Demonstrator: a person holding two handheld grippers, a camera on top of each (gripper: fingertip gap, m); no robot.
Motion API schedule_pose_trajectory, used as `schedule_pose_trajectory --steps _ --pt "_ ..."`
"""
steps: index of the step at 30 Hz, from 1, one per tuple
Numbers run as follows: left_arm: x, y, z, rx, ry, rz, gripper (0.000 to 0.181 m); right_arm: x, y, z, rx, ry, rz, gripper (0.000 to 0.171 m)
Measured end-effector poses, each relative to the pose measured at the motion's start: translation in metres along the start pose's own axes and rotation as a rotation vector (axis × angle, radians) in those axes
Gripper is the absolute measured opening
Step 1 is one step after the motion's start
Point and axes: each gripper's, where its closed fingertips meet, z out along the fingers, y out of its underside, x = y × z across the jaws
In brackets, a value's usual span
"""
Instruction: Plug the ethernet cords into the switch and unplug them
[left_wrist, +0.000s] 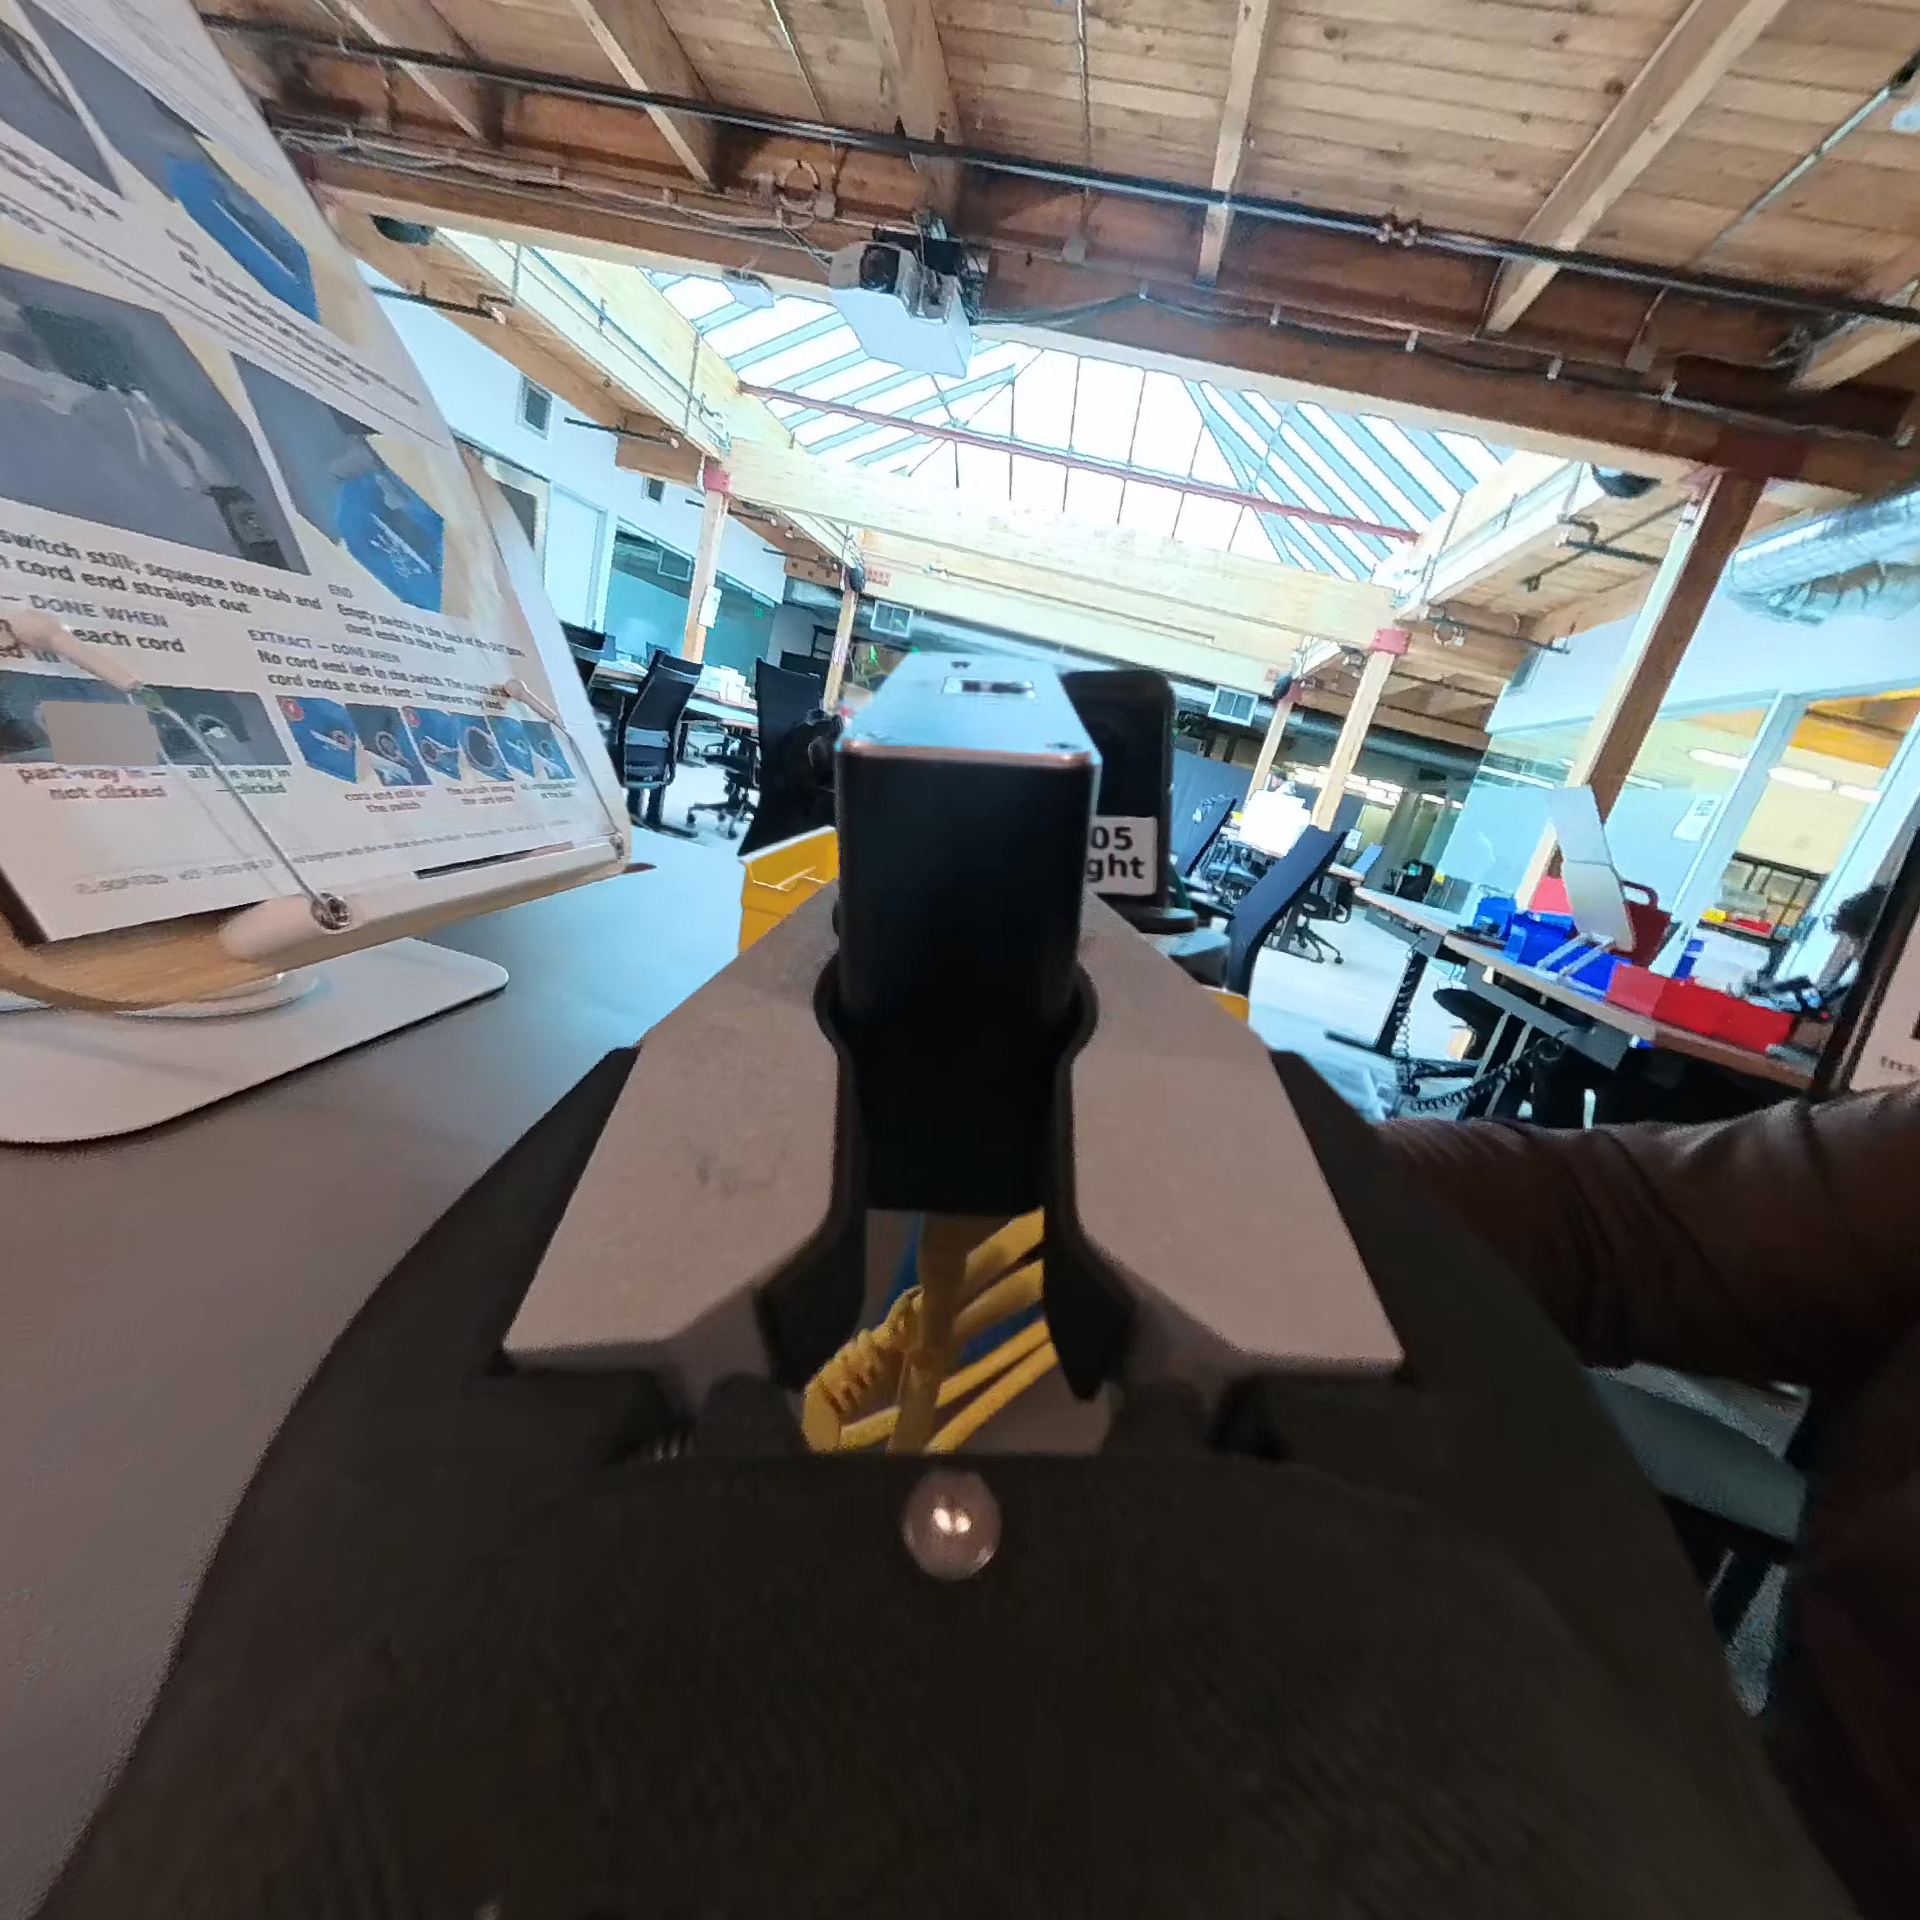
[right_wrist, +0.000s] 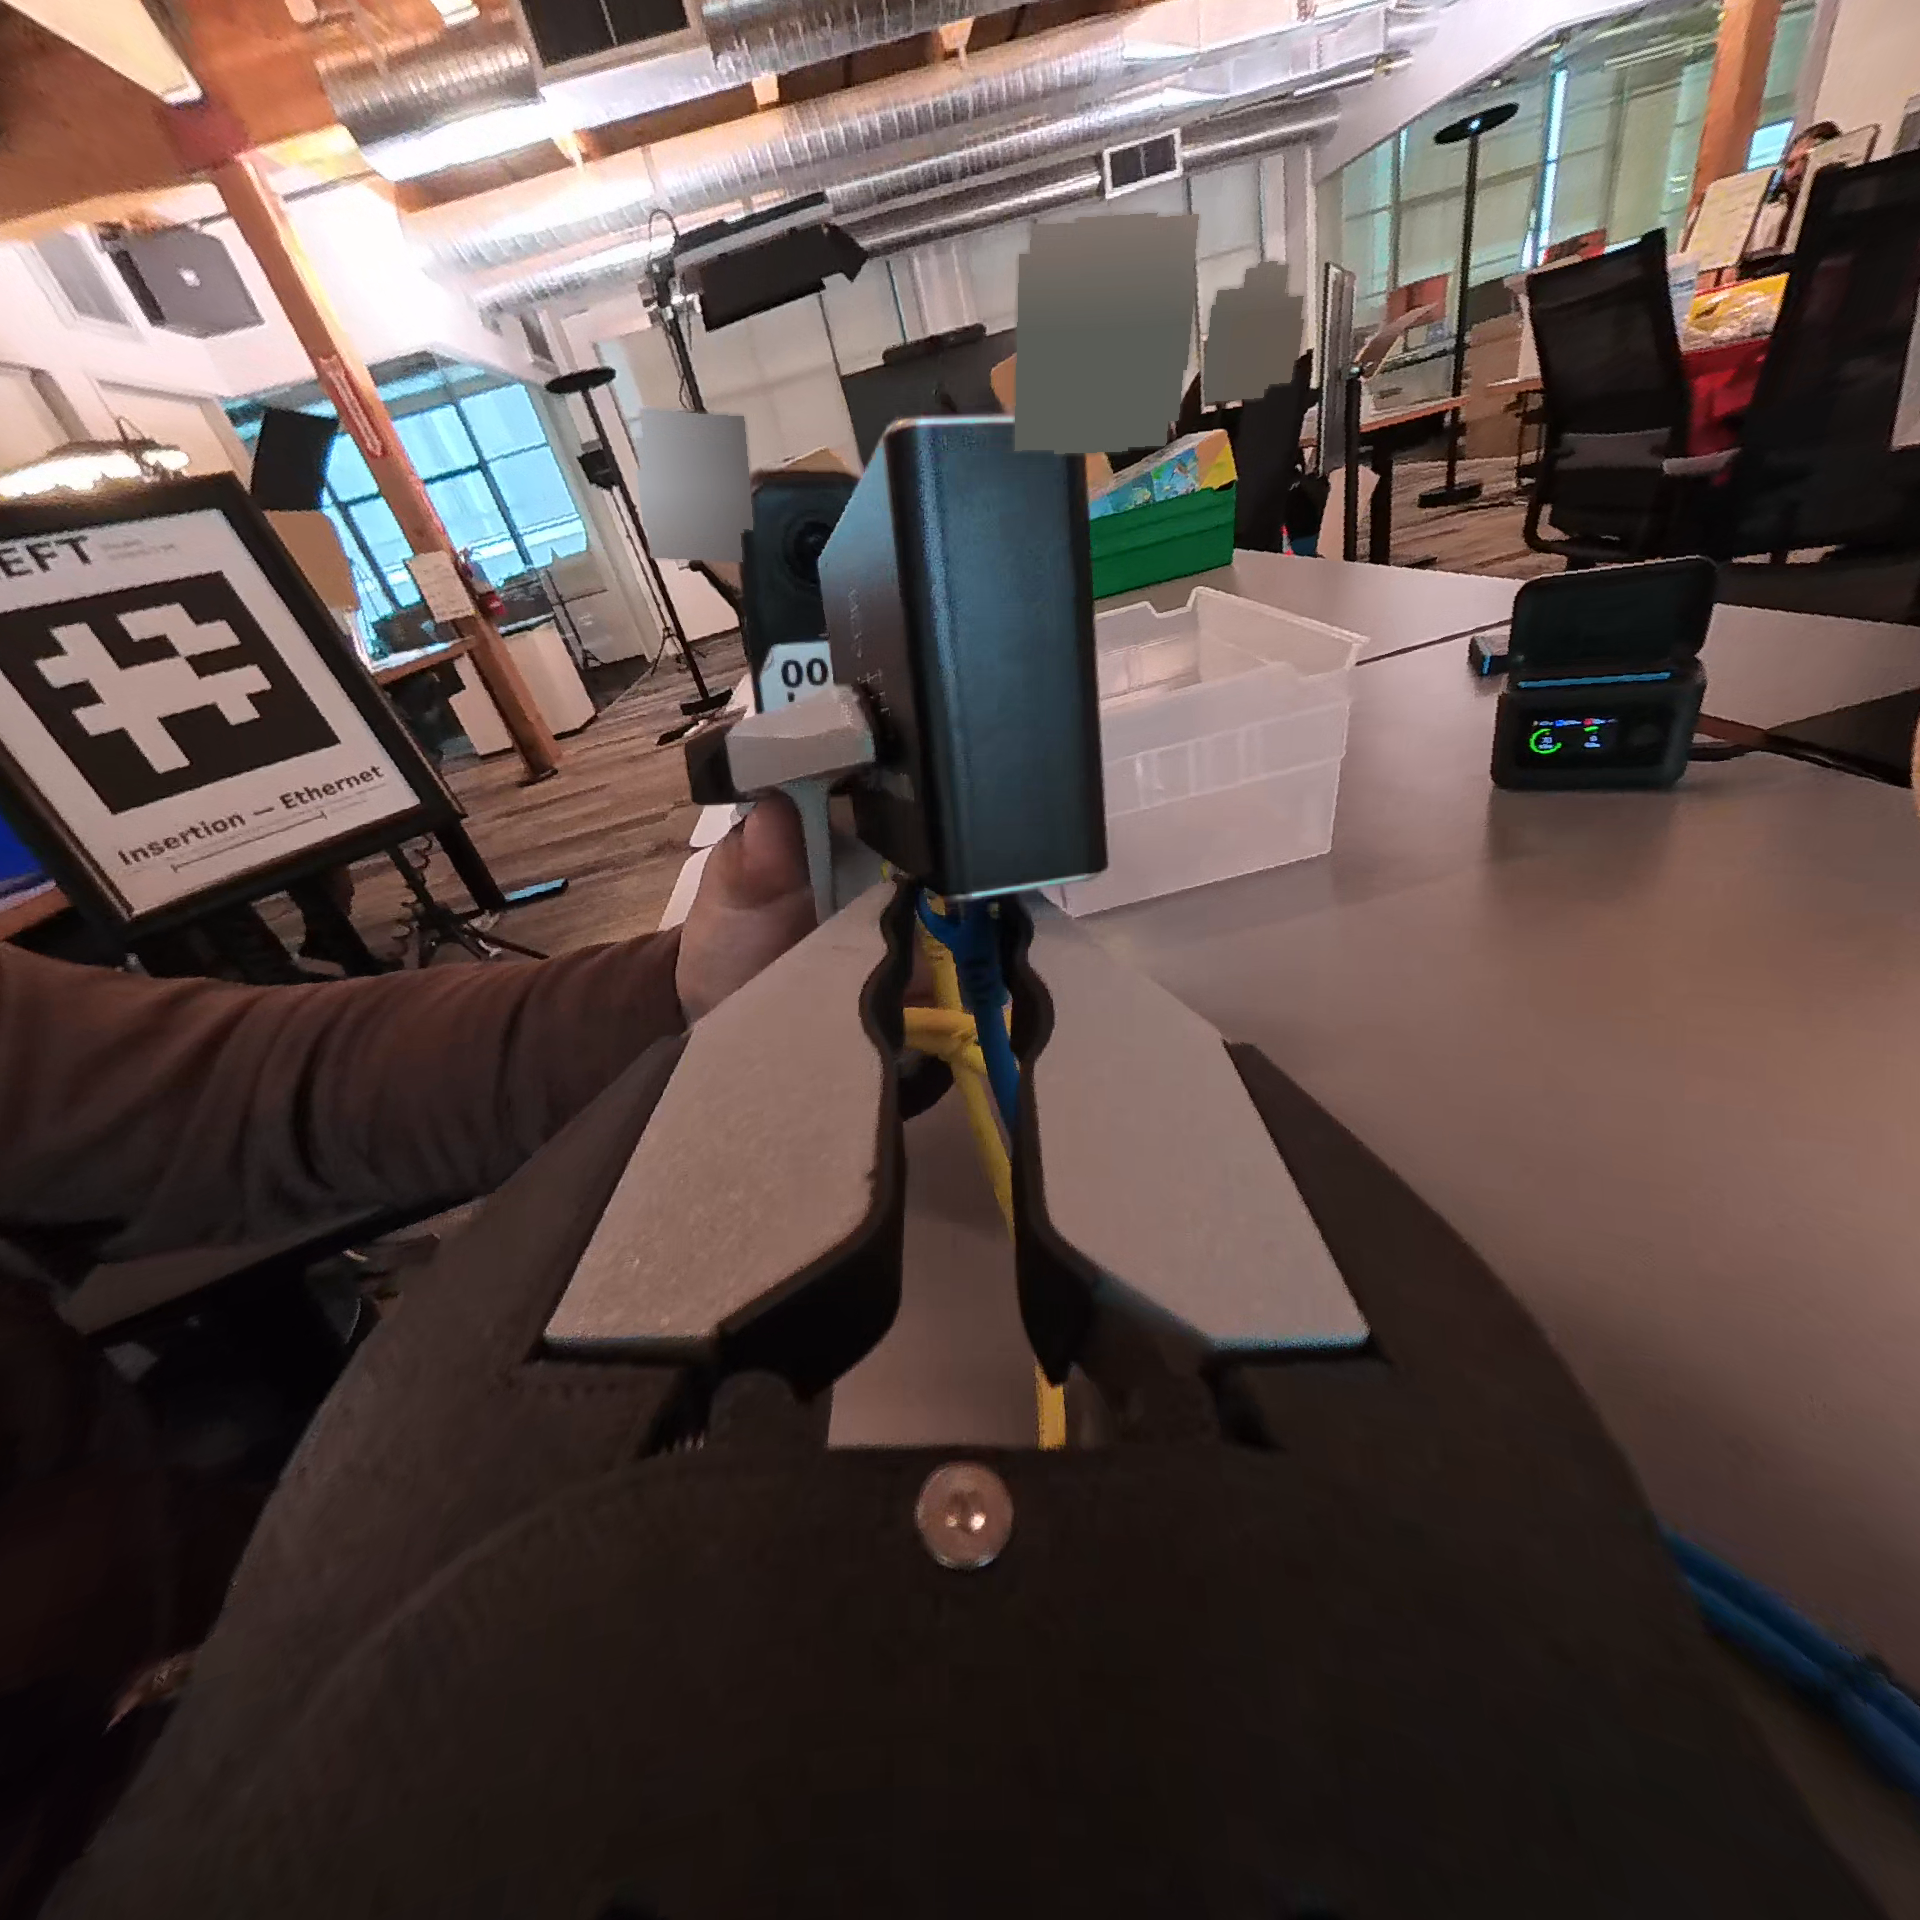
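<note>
L claw (left_wrist: 956, 1023) clamping switch (left_wrist: 961, 914), R claw (right_wrist: 954, 940) pinching blue cord (right_wrist: 982, 987); clear bin (right_wrist: 1216, 727) behind.

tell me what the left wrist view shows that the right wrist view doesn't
Only the left wrist view: the instruction sheet on a wooden stand, the skylight and red bins. Only the right wrist view: a blue cord between the right gripper fingers, a clear bin, a marker sign and a small screen device. Both: the black switch, clamped by the left gripper, and yellow cords.
</note>
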Motion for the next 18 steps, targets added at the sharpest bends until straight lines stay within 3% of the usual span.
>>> schedule_pose_trajectory --steps 9,18 --pt "-0.009 -0.01 -0.005 0.088 -0.042 -0.038 0.033 0.006 -0.009 0.008 0.074 -0.008 0.176 0.011" --pt "-0.023 0.01 -0.006 -0.093 -0.168 0.075 0.033 0.02 0.009 0.007 -0.223 0.124 0.017 0.01"
